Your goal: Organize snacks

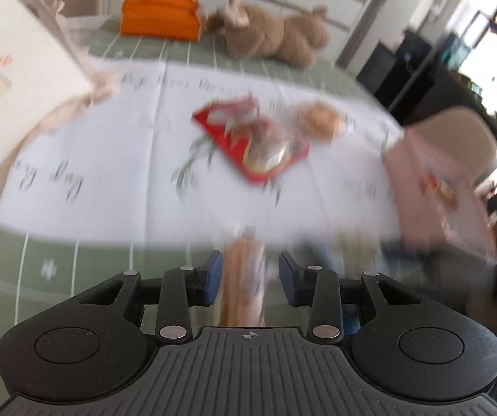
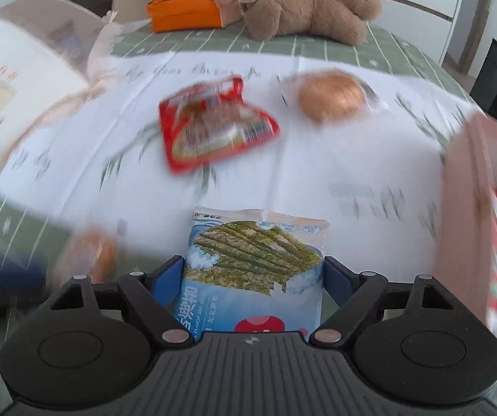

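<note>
while right gripper (image 2: pixel 253 274) fingers clamp blue seaweed-snack packet (image 2: pixel 255 267), left gripper (image 1: pixel 250 277) fingers narrow around blurred orange-brown packet (image 1: pixel 243 277), contact unclear.

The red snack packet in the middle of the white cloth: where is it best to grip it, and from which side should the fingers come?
Probably by an edge. The red snack packet lies flat on the white cloth, so come from above and pinch its near corner or its crimped top seam. Its middle looks puffed and wide. The wrapped bun lies apart on the right, so that side is free too.
</note>
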{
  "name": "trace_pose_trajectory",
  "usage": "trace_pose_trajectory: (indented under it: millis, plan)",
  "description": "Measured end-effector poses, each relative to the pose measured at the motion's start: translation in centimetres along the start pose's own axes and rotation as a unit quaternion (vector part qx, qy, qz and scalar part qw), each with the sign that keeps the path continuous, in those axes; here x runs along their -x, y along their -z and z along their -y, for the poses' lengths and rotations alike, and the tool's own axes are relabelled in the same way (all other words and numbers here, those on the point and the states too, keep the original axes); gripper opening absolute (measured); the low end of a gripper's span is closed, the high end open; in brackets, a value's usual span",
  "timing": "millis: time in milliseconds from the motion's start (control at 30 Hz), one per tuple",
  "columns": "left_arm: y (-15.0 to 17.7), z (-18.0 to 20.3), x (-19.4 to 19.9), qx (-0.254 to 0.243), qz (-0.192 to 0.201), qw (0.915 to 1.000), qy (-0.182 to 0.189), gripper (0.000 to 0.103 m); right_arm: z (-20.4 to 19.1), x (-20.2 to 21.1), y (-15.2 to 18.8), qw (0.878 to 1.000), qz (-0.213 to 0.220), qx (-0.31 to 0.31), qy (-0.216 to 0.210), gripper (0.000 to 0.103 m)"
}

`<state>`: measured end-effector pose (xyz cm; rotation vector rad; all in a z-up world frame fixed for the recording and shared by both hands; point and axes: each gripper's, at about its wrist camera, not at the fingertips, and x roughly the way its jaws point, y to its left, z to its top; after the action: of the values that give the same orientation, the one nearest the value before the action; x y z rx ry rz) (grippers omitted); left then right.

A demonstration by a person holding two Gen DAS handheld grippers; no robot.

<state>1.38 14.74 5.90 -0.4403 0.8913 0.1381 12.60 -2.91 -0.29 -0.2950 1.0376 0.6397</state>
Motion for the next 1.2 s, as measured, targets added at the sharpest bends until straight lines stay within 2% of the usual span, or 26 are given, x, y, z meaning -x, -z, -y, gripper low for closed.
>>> trace_pose_trajectory:
  millis: [133, 200, 267, 367, 433, 500, 533, 567, 633, 733, 833, 967, 1100, 1133, 1200]
  plan:
    - [-4.1, 0.8, -1.9, 0.012, 0.023, 0.9996, 0.012, 0.040, 1.2, 2.2, 3.1, 1.000, 0.002, -0.015, 0.015, 0.085]
    - [-6.7, 0.3, -4.0, 0.045, 0.026, 0.9986, 0.010, 0.040, 1.7, 2.8, 4.2, 0.999, 0.002, -0.031, 0.017, 0.088]
    - [-9.2, -0.5, -6.2, 0.086, 0.041, 0.9954, -0.006, 0.040, 1.8, 3.3, 5.3, 0.999, 0.009, -0.036, 0.022, 0.089]
    - [-12.1, -1.7, -9.5, 0.129, 0.058, 0.9881, -0.059, 0.040, 1.1, 3.6, 6.4, 0.999, 0.010, -0.026, 0.047, 0.093]
    - [-13.0, -2.2, -11.3, 0.163, 0.056, 0.9836, -0.052, 0.040, 0.9, 4.0, 7.2, 0.998, 0.010, -0.034, 0.047, 0.096]
    - [-13.4, -1.9, -13.4, 0.163, 0.041, 0.9845, -0.051, 0.040, 0.8, 4.5, 8.1, 0.998, 0.014, -0.040, 0.052, 0.099]
    - [-13.3, -1.3, -14.4, 0.147, 0.032, 0.9867, -0.061, 0.040, 0.8, 4.6, 8.4, 0.998, 0.014, -0.043, 0.054, 0.099]
    - [-13.1, -0.4, -14.7, 0.119, 0.043, 0.9894, -0.072, 0.040, 0.9, 4.9, 8.8, 0.997, 0.014, -0.047, 0.056, 0.099]
    - [-12.4, 1.7, -14.9, 0.044, 0.048, 0.9945, -0.082, 0.040, 1.5, 5.4, 9.4, 0.996, 0.011, -0.060, 0.058, 0.099]
    - [-10.7, 4.3, -14.5, -0.032, 0.020, 0.9984, -0.043, 0.040, 3.0, 6.3, 10.3, 0.994, 0.018, -0.096, 0.052, 0.099]
    - [-8.1, 6.6, -13.4, -0.077, 0.000, 0.9969, -0.017, 0.040, 4.6, 7.0, 10.7, 0.990, 0.033, -0.125, 0.048, 0.097]
    - [-4.8, 7.6, -11.6, -0.070, -0.030, 0.9965, 0.035, 0.039, 4.8, 7.2, 10.7, 0.991, 0.035, -0.126, 0.033, 0.090]
    - [-2.6, 7.0, -10.2, -0.035, -0.067, 0.9929, 0.092, 0.038, 2.4, 7.3, 10.5, 0.996, 0.023, -0.078, -0.021, 0.083]
    - [-2.3, 6.6, -9.3, -0.018, -0.068, 0.9921, 0.104, 0.038, 1.7, 7.4, 10.4, 0.997, 0.018, -0.061, -0.039, 0.083]
    - [-1.8, 5.7, -7.3, -0.001, -0.041, 0.9939, 0.102, 0.038, 0.6, 8.1, 10.2, 0.998, 0.018, -0.027, -0.048, 0.083]
